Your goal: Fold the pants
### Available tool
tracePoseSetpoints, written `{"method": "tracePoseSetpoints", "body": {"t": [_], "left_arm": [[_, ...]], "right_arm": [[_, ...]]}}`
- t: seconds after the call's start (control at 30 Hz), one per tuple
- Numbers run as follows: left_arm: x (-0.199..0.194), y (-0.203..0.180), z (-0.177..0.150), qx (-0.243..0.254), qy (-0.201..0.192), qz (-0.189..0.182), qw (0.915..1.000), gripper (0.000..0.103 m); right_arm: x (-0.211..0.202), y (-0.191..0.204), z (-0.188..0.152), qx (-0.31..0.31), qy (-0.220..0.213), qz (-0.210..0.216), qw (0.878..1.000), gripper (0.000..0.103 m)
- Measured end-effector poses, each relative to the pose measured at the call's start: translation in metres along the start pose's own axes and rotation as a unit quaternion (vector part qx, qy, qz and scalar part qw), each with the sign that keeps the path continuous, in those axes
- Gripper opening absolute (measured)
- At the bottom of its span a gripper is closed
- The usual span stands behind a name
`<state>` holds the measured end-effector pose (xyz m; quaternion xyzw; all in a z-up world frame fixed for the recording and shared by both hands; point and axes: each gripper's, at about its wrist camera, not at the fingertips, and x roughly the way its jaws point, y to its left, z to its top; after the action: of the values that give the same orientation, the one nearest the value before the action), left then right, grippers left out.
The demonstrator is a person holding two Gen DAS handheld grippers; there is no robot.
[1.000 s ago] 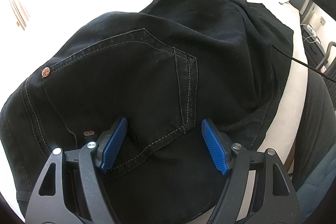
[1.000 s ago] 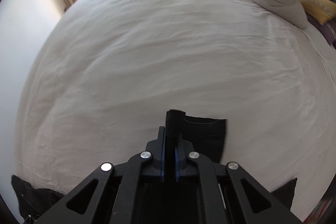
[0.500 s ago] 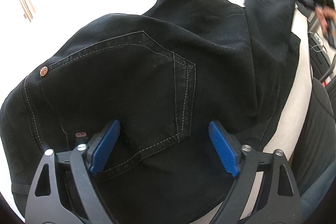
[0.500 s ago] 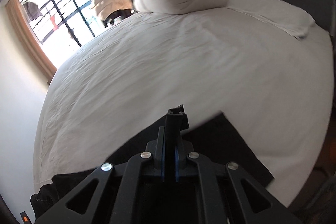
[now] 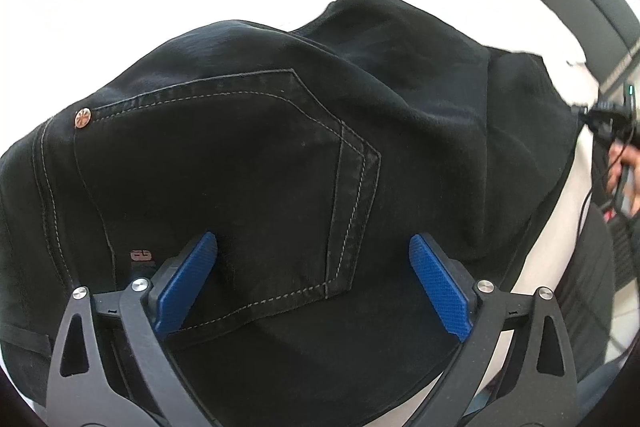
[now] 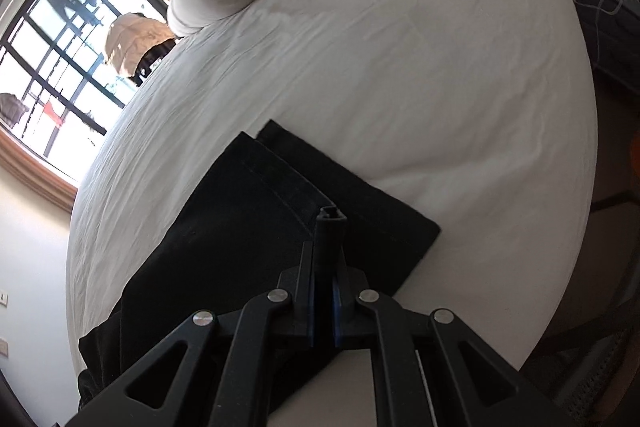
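Pulling a leg hem [image 6: 320,205] taut over the bed [image 6: 400,75], the right tool [image 6: 323,307] is clamped on it, and should draw low and level while the left tool [image 5: 316,287], spread wide and empty, pins the pants [image 5: 240,155] at the pocket [image 5: 224,167] directly beneath it.

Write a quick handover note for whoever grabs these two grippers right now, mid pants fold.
Left gripper: open, over the back pocket at the waist end, gripping nothing.
Right gripper: shut on the leg hems.
Black pants: lying on the white bed, legs stacked together.
Done: legs laid one on the other.
Left: carry the hems to the waist, then smooth.
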<state>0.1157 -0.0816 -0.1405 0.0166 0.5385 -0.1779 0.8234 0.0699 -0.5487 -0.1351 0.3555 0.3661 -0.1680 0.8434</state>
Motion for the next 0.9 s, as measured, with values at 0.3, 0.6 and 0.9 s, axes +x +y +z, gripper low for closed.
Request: {"method": "tracePoseSetpoints", "body": {"t": [0.3,0.6,0.9], "left_arm": [[0.006,-0.008,0.015,-0.027,0.005,0.007,0.9996,0.101],[0.008,-0.011,0.006,-0.012,-0.002,0.016,0.9998,0.102],[0.009,-0.016,0.010,-0.004,-0.003,0.024,0.9997,0.103]], "right_arm": [[0.006,-0.024,0.000,0.028,-0.012,0.005,1.000,0.007],[0.008,-0.028,0.006,0.036,-0.028,0.016,0.999,0.007],[0.009,-0.048,-0.011,0.085,-0.030,0.020,0.996,0.006]]}}
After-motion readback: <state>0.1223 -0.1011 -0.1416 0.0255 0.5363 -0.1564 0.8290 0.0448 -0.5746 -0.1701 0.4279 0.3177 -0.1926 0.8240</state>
